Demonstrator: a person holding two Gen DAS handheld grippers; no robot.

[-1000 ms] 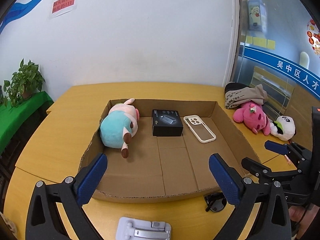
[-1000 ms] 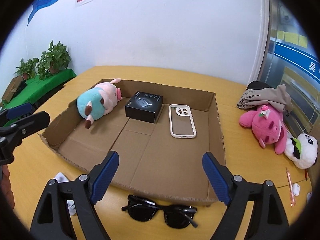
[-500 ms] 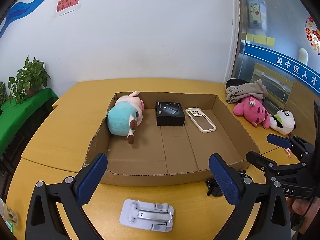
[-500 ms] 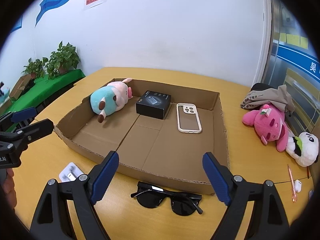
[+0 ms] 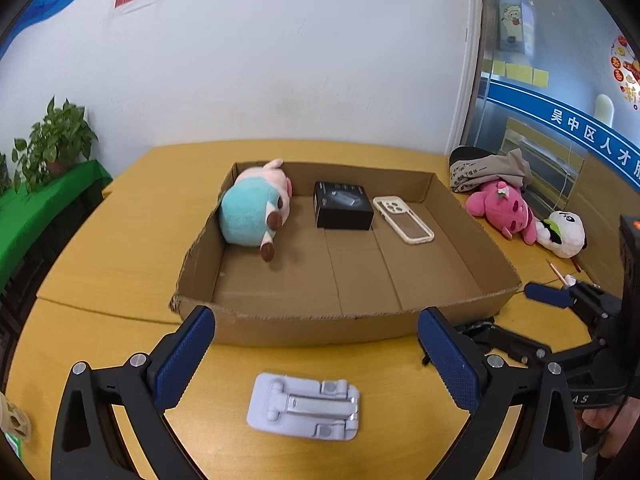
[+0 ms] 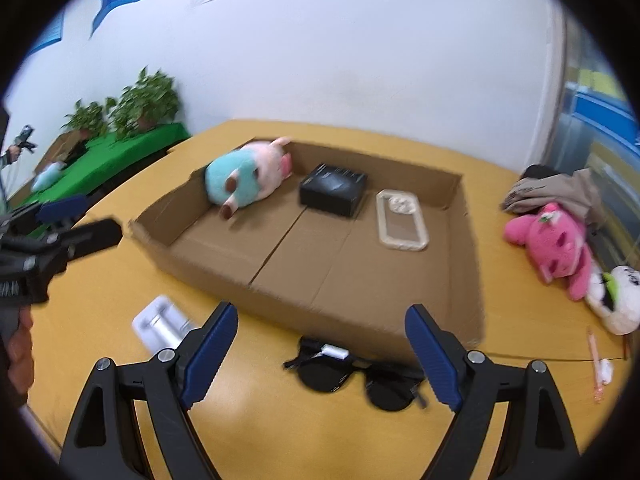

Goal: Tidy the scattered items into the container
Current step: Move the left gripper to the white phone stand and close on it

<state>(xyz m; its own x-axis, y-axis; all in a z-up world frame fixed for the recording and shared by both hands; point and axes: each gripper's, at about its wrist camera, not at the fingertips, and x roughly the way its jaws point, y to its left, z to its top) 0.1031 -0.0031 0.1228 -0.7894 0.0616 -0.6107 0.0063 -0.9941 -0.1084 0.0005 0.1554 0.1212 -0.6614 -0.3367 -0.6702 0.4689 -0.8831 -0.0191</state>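
A shallow cardboard box lies on the yellow table, holding a teal-pink plush, a black box and a phone case. In front of the box a pale folding stand lies below my open left gripper. Black sunglasses lie just beyond my open right gripper. Nothing sits between either pair of fingers.
On the table to the right of the box lie a pink plush, a panda plush, a grey cloth heap and a pen. Potted plants stand on a green table at left.
Both grippers have drawn back from the box toward the near table edge and sunk a little. The stand and the sunglasses have come fully into view between the fingers.
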